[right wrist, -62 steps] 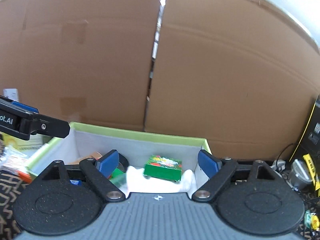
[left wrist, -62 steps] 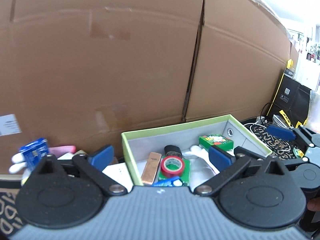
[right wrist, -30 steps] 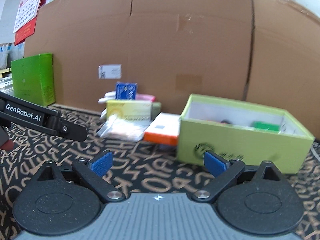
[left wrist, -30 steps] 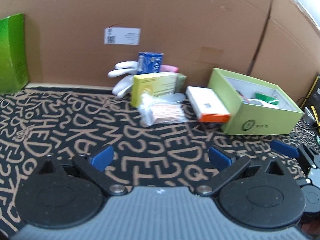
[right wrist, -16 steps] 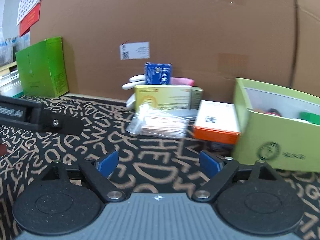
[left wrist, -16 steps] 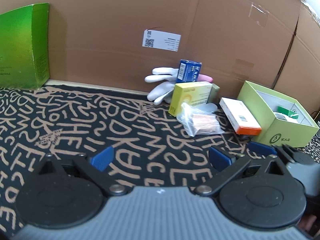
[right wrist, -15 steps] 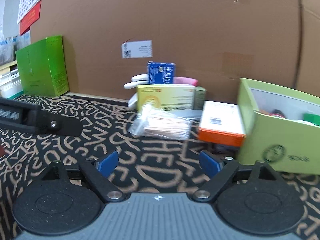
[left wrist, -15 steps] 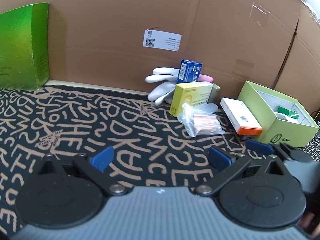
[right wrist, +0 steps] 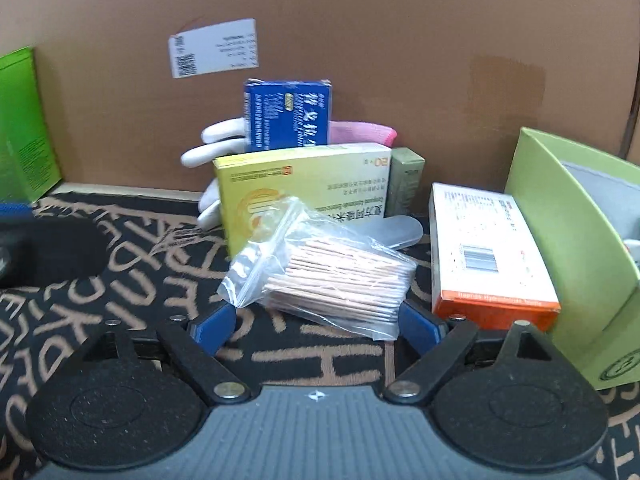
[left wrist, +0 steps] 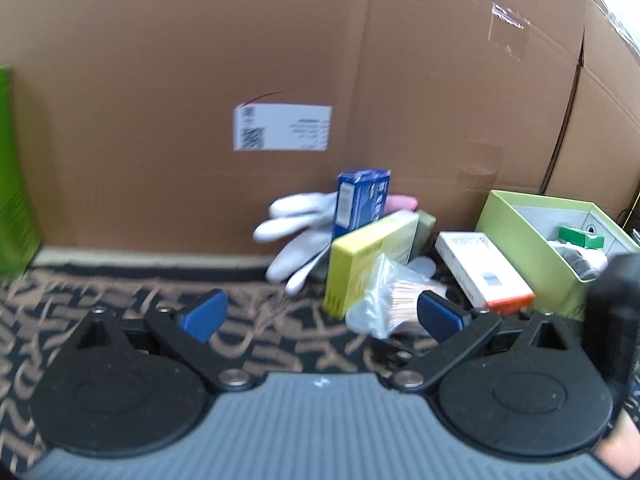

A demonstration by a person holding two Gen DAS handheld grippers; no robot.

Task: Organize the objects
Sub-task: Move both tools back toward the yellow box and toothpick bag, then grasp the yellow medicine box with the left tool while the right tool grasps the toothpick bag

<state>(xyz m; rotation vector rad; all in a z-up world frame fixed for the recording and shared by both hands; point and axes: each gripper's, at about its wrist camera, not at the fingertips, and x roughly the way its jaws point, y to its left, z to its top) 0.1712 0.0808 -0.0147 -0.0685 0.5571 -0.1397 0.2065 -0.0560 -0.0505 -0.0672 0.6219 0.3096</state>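
Observation:
A clear bag of wooden sticks (right wrist: 332, 272) lies on the patterned mat, just ahead of my open, empty right gripper (right wrist: 316, 326). Behind it stand a yellow box (right wrist: 304, 184), a blue box (right wrist: 288, 110), a white glove (right wrist: 212, 148) and a small olive box (right wrist: 406, 182). A white and orange box (right wrist: 488, 252) lies to the right, next to the light green open box (right wrist: 568, 240). My left gripper (left wrist: 320, 314) is open and empty, left of the bag (left wrist: 380, 300) and further back from the pile. The green box (left wrist: 532, 240) holds several items.
A cardboard wall (left wrist: 280, 60) with a white label (left wrist: 282, 127) closes the back. A tall green carton (right wrist: 24, 128) stands at the far left. The patterned mat (right wrist: 120, 264) is bare to the left of the pile. The left gripper's dark body (right wrist: 48, 248) shows at the right view's left edge.
Both grippers have moved forward toward the pile of boxes. The right gripper has come close to the bag of sticks. Both remain open.

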